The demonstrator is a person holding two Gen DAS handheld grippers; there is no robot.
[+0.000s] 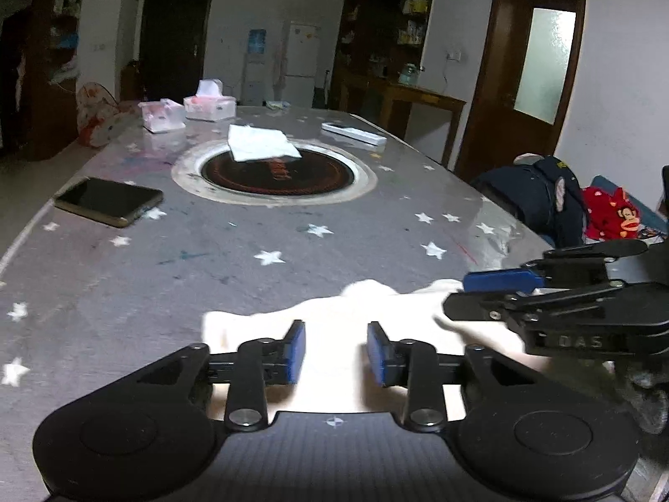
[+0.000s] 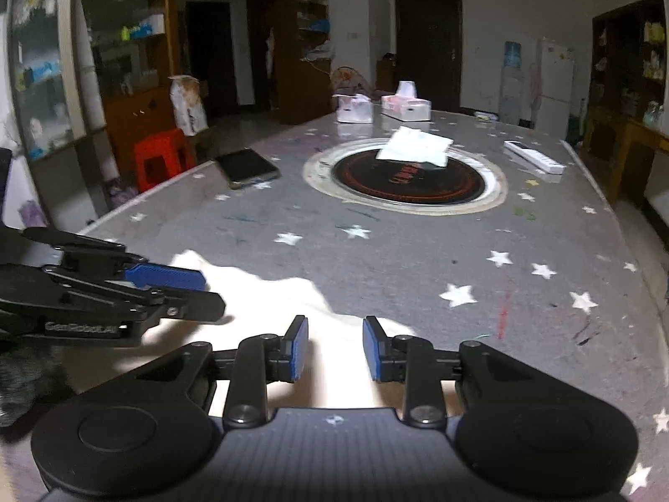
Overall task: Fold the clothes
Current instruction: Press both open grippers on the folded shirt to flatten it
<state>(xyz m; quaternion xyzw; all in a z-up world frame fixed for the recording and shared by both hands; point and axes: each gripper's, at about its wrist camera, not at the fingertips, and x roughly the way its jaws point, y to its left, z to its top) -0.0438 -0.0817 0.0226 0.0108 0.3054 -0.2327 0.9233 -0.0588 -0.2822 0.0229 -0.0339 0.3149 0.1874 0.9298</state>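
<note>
A white garment [image 1: 334, 318] lies rumpled at the near edge of the grey star-patterned table [image 1: 209, 267]. My left gripper [image 1: 336, 351] hovers just over it, open, the cloth showing bright in the gap between its blue pads. My right gripper [image 1: 464, 295] comes in from the right, side-on, tips over the garment's right part. In the right wrist view the right gripper [image 2: 336, 349] is open above the same white garment [image 2: 288, 293], and the left gripper [image 2: 205, 293] reaches in from the left. Neither gripper pinches the cloth.
A phone [image 1: 108, 201] lies at the table's left edge. A round dark inset [image 1: 276, 175] carries a white folded cloth [image 1: 261, 142]. Tissue boxes [image 1: 209, 106] and a remote [image 1: 353, 133] sit further back. Dark and red clothes [image 1: 543, 196] are piled right of the table; a red stool [image 2: 161, 159] stands left.
</note>
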